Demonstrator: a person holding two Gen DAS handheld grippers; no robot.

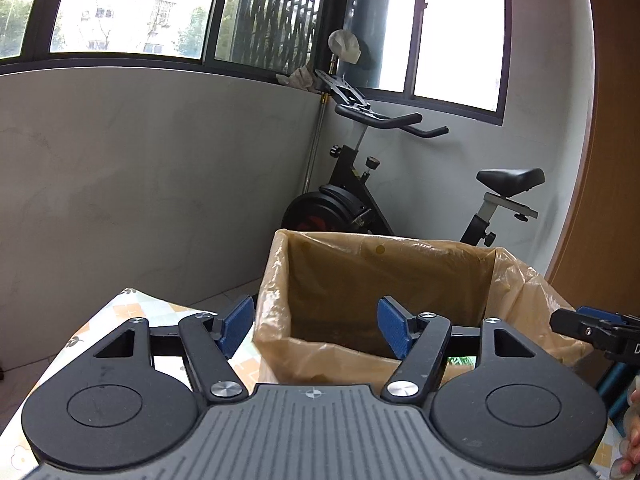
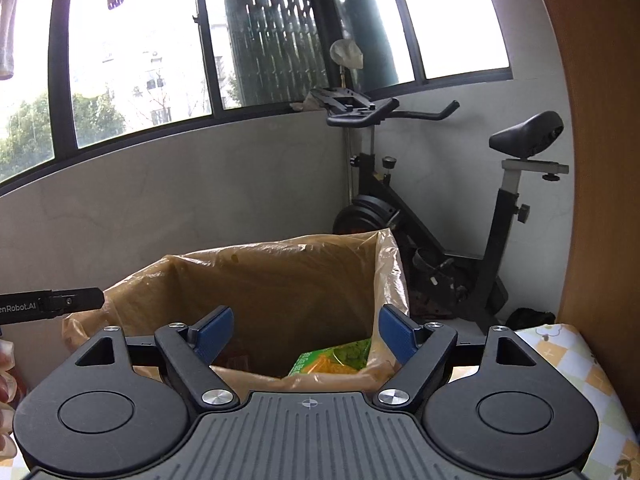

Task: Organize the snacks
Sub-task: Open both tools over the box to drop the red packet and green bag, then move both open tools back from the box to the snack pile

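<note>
Both grippers, left gripper (image 1: 316, 330) and right gripper (image 2: 306, 334), gape empty; green snack box (image 2: 334, 360) ahead looks light, stiff: pinch its flat sides.

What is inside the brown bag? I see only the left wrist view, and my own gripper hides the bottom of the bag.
Observer: A green snack box lies at the bottom of the bag, close to its right wall as the right wrist view shows it.
Operator: Does the right gripper hold anything?
Observer: No. The right gripper has its jaws open above the bag's mouth, and nothing is between them.
</note>
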